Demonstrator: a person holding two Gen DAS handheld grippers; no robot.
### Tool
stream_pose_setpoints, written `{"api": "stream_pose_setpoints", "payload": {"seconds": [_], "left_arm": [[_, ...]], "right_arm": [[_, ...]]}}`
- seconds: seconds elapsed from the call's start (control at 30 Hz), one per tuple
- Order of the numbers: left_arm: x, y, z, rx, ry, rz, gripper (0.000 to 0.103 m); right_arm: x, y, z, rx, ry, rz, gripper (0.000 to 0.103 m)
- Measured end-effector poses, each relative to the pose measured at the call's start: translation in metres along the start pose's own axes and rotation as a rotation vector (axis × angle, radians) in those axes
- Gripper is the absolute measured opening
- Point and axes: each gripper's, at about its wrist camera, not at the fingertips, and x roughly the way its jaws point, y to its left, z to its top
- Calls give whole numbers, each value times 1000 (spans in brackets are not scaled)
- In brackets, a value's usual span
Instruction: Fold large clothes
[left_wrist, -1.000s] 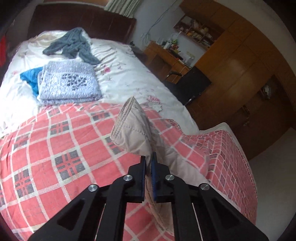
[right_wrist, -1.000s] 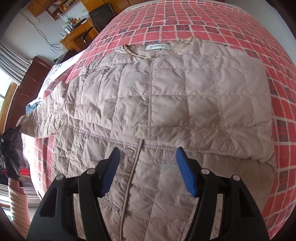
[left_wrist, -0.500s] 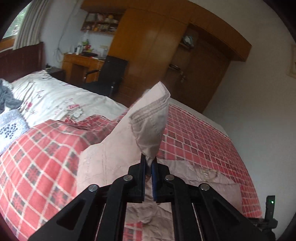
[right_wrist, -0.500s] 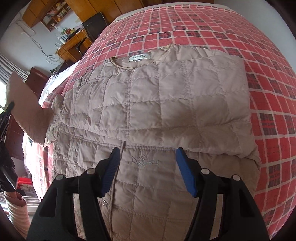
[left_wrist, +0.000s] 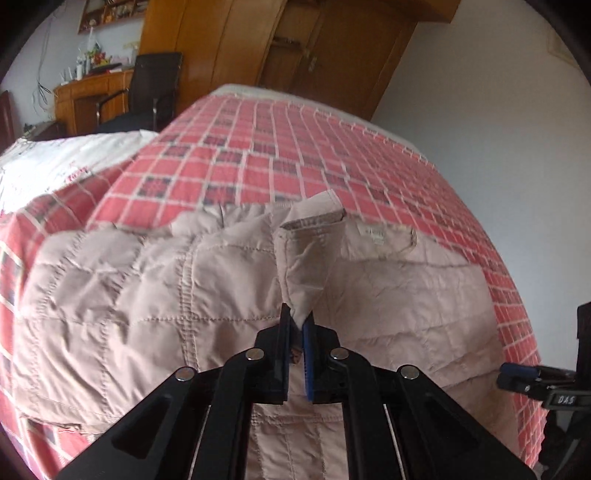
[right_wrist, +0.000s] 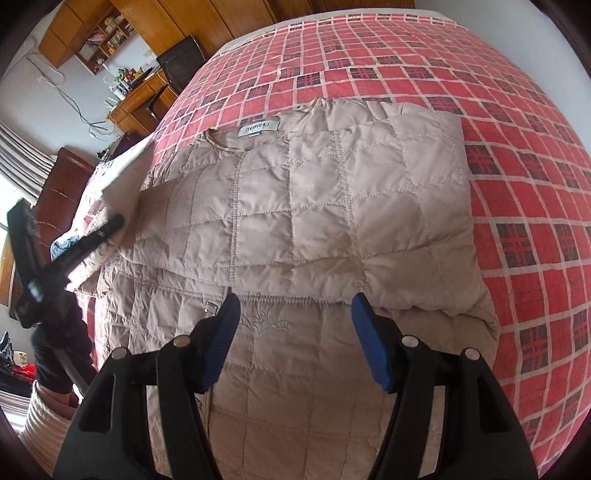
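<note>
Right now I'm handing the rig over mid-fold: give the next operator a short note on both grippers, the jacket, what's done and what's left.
Left gripper: shut on the sleeve, cuff end up, held over the jacket's chest.
Right gripper: open, holding nothing, hovering over the lower front.
Beige quilted jacket: on the red plaid bedspread, collar label at the far end. One sleeve already lies folded across the chest.
Left: lay down and release the held sleeve, then probably fold the body up from the hem.
</note>
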Motion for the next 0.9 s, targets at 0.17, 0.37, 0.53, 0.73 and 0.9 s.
{"api": "stream_pose_setpoints", "payload": {"seconds": [0.17,0.37,0.53,0.73,0.9], "left_arm": [[-5,2,-14,42,107,-231,39],[-71,49,-7,-95,-40,-262,43],[-81,101,-8,-123,-62,36,43],[-32,132,-33,-155,96,91,43],[-42,137,-33,-178,76,84,44]], "right_arm": [[6,12,15,-18,5,25,63],[21,50,40,-77,35,123,63],[55,94,64,-117,107,221,63],[112,139,87,-125,214,251,62],[139,158,88,-152,272,247,35]]}}
